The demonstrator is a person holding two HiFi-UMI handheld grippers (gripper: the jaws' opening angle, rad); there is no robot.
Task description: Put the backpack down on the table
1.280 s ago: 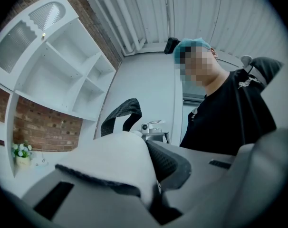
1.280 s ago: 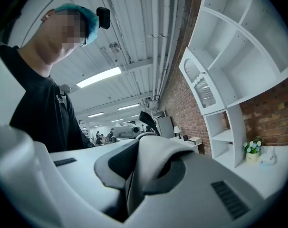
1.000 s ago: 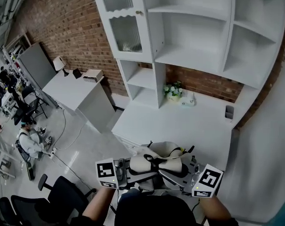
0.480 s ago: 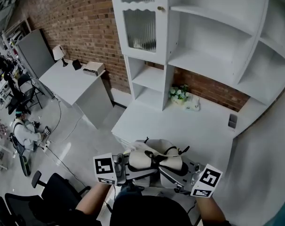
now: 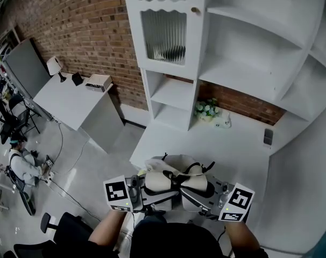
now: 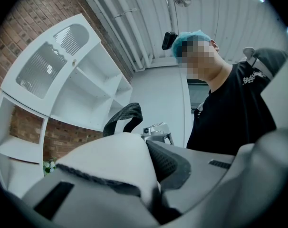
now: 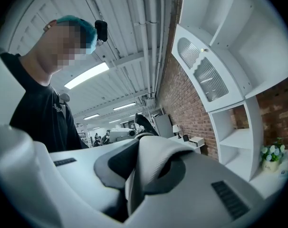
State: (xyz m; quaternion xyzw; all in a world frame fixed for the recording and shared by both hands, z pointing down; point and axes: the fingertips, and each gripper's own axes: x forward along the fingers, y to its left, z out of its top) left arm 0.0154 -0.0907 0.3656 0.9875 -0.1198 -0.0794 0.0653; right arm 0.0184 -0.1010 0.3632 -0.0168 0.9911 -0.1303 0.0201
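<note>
A cream backpack (image 5: 174, 179) with black straps hangs between my two grippers, over the near edge of the white table (image 5: 227, 141). My left gripper (image 5: 144, 195) is shut on the bag's left side and my right gripper (image 5: 204, 200) on its right side. In the left gripper view, the jaws (image 6: 153, 198) pinch a fold of the bag's cream fabric (image 6: 106, 165), and its black carry handle (image 6: 122, 117) stands up behind. In the right gripper view, the jaws (image 7: 129, 194) clamp another cream fold (image 7: 156, 158). Both sets of fingertips are hidden in the fabric.
A white shelf unit (image 5: 233, 42) rises at the table's back. On the table stand a small flower pot (image 5: 206, 110), a little white object (image 5: 226, 121) and a dark device (image 5: 268, 137). A second desk (image 5: 71, 98) is at the left, an office chair (image 5: 61, 227) at the lower left.
Both grippers have carried the backpack forward towards the table, and the shelf unit now looms closer. Both grips look unchanged.
</note>
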